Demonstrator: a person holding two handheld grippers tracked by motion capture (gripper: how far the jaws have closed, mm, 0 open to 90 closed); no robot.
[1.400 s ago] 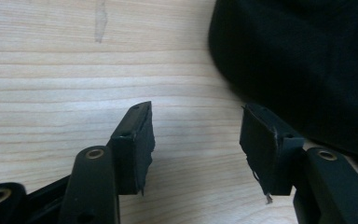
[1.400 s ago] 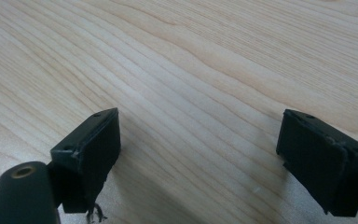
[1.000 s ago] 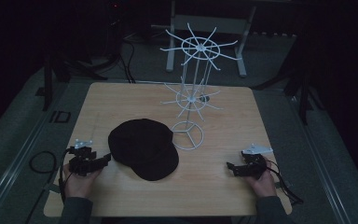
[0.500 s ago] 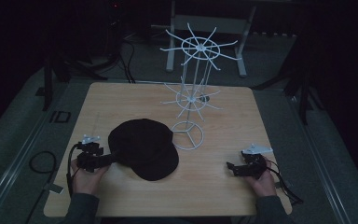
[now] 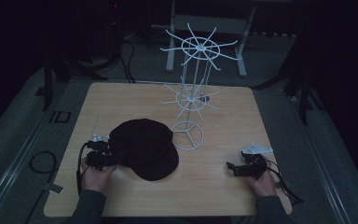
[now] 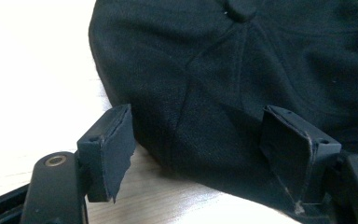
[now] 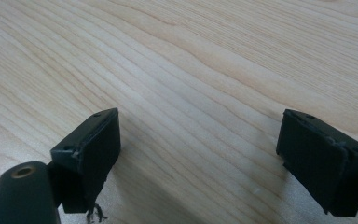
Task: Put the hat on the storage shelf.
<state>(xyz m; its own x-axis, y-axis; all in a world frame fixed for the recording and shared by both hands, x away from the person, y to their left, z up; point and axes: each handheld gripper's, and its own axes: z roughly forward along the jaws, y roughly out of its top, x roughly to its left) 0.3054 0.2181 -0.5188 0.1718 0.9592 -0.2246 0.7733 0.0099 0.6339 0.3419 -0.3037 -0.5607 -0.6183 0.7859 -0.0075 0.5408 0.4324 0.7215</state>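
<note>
Cap (image 5: 144,148) is lying centre-left on the table (image 5: 223,196), soft and light-looking; the left gripper (image 6: 198,154) is straddling its brim edge, jaws apart. The right gripper (image 7: 200,158) is idling lower right, open.

My high view looks forward and down over the whole table (image 5: 214,186). My left gripper view sits close on the black cap (image 6: 242,74), also seen from above (image 5: 144,147). My right gripper view faces bare tabletop at close range.
</note>
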